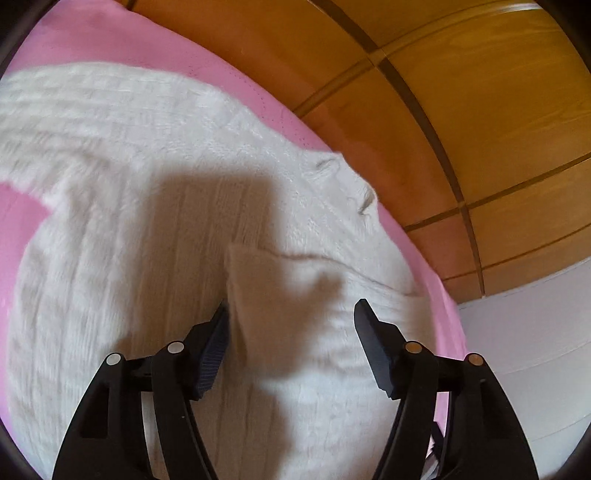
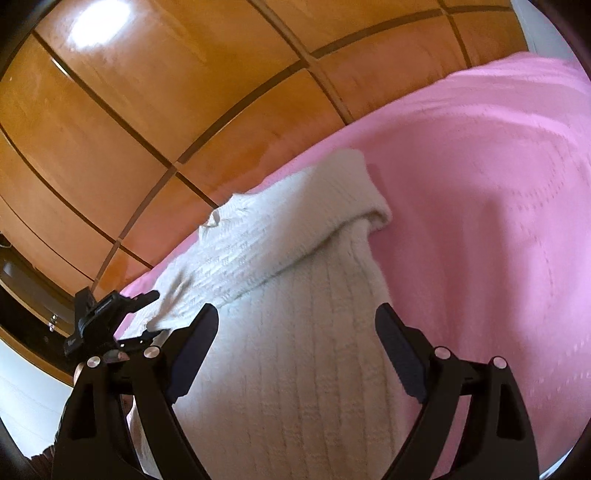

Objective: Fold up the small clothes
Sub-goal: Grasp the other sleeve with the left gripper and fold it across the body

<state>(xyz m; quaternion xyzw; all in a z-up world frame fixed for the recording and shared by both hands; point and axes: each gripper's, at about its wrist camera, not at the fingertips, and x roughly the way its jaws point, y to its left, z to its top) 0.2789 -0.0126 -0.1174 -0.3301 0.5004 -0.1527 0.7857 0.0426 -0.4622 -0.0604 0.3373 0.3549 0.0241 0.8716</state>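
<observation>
A white ribbed knit sweater [image 1: 147,229] lies on a pink bedspread [image 1: 110,33]. In the left wrist view my left gripper [image 1: 291,310] is open just above it, its fingers on either side of a folded sleeve cuff [image 1: 266,280]. In the right wrist view my right gripper [image 2: 295,317] is open over the sweater [image 2: 295,369], where a folded part [image 2: 325,206] lies across the ribbed body. The left gripper [image 2: 147,314] shows at the left of that view, at the sweater's edge.
A wooden wardrobe with panelled doors [image 1: 461,92] stands close behind the bed; it also shows in the right wrist view [image 2: 147,92]. The pink bedspread [image 2: 480,221] extends to the right of the sweater. A white wall [image 1: 535,332] is at the right.
</observation>
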